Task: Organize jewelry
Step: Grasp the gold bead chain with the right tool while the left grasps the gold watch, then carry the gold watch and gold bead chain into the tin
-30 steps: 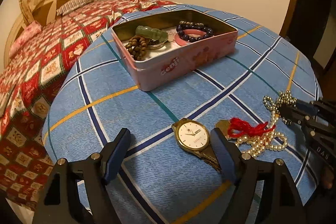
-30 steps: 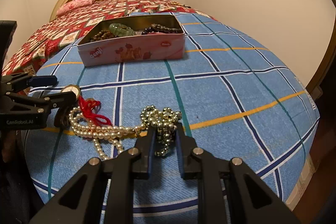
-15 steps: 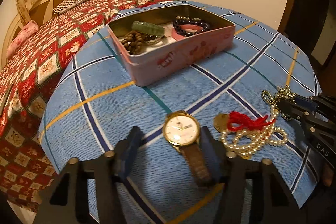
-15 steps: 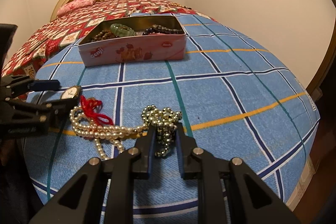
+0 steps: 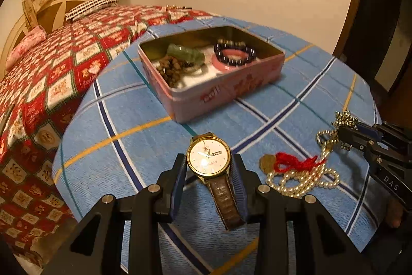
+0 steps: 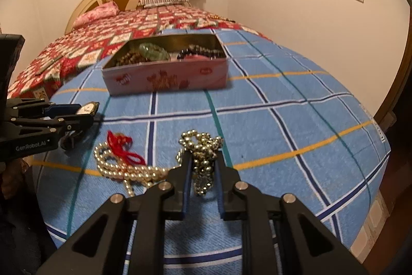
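Your left gripper (image 5: 208, 169), jaws just closing from wide apart, is clamping the gold wristwatch (image 5: 209, 159) in front of the pink tin (image 5: 226, 92). Your right gripper (image 6: 203, 166) is pinching the gold bead chain (image 6: 202, 146), right of the watch. Both pieces are becoming ready for carrying to the tin.

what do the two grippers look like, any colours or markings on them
Both are matte black, angular frames with triangular cut-outs and round silver pivot screws. The left gripper has dark blue pads inside its fingers and white "GenRobot.AI" lettering on its side in the right wrist view. The right gripper has the same blue pads and shows white letters "DAS". No cables or sleeves show.
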Demonstrator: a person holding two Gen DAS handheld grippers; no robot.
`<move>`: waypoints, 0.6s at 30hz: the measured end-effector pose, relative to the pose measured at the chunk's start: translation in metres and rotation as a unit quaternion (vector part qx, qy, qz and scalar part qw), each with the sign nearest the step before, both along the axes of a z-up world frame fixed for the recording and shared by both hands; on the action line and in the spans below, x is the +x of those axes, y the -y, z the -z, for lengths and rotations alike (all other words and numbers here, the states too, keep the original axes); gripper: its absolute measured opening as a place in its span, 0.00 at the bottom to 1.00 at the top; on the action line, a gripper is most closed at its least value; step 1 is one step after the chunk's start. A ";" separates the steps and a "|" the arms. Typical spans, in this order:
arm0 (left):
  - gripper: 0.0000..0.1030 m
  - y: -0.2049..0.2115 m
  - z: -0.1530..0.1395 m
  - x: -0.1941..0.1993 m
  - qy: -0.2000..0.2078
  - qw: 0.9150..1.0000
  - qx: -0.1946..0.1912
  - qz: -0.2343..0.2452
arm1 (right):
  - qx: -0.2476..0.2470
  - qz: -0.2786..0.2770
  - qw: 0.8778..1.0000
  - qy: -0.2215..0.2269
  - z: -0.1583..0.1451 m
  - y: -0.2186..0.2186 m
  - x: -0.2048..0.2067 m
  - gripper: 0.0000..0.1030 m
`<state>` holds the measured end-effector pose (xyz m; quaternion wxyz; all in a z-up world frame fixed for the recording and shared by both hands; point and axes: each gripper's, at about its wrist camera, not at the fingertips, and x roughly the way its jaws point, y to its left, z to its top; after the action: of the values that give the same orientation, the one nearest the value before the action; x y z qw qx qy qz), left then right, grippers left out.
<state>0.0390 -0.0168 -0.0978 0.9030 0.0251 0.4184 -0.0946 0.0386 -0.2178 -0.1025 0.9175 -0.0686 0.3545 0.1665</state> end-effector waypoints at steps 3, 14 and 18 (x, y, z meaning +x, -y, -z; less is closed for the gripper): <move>0.35 0.000 -0.008 -0.002 0.013 1.000 -0.001 0.001 | 0.007 -0.002 1.000 0.010 -0.007 0.000 -0.001 0.18; 0.35 -0.007 -0.029 0.002 0.040 0.999 0.000 -0.003 | 0.013 -0.019 0.999 0.033 -0.026 -0.009 0.006 0.18; 0.35 -0.008 -0.037 0.005 0.049 0.999 0.003 -0.002 | 0.016 -0.025 0.999 0.044 -0.035 -0.013 0.008 0.18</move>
<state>0.0445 -0.0086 -0.0607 0.9224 0.0319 0.3742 -0.0900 0.0469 -0.2046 -0.0673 0.9288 -0.0700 0.3090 0.1921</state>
